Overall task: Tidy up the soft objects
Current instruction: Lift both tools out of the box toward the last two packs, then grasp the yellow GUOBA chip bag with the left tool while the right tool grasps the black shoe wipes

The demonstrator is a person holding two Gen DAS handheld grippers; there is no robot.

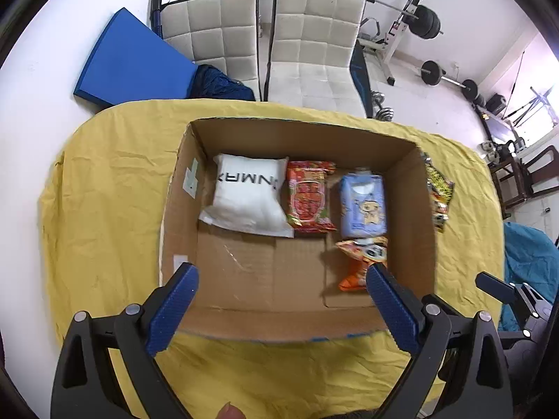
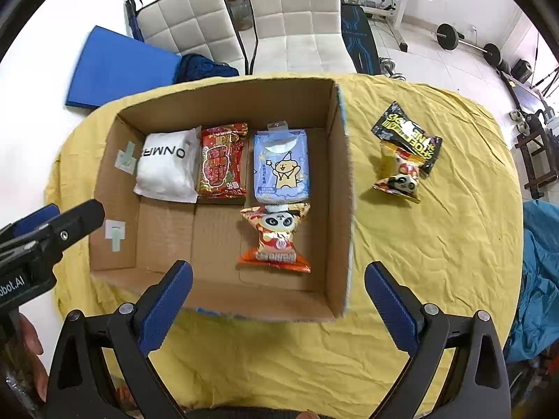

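Observation:
An open cardboard box [image 1: 415, 216] [image 2: 340, 188] stands on the yellow-covered table. Inside lie a white pouch [image 1: 248, 195] [image 2: 166, 167], a red snack packet [image 1: 309, 197] [image 2: 222, 166], a light blue packet [image 1: 363, 206] [image 2: 281, 166] and an orange panda packet [image 1: 361, 262] [image 2: 276, 239]. A black-and-yellow packet [image 2: 405, 153] [image 1: 438, 192] lies on the cloth right of the box. My left gripper [image 1: 281, 286] is open and empty above the box's near wall. My right gripper [image 2: 279, 281] is open and empty above the box's near right corner.
The yellow cloth [image 2: 436, 244] covers the table. Two white chairs [image 1: 311, 45] and a blue mat [image 1: 129, 59] stand behind it. Gym weights [image 1: 429, 21] are at the far right. A teal cloth [image 2: 538, 262] hangs at the table's right edge.

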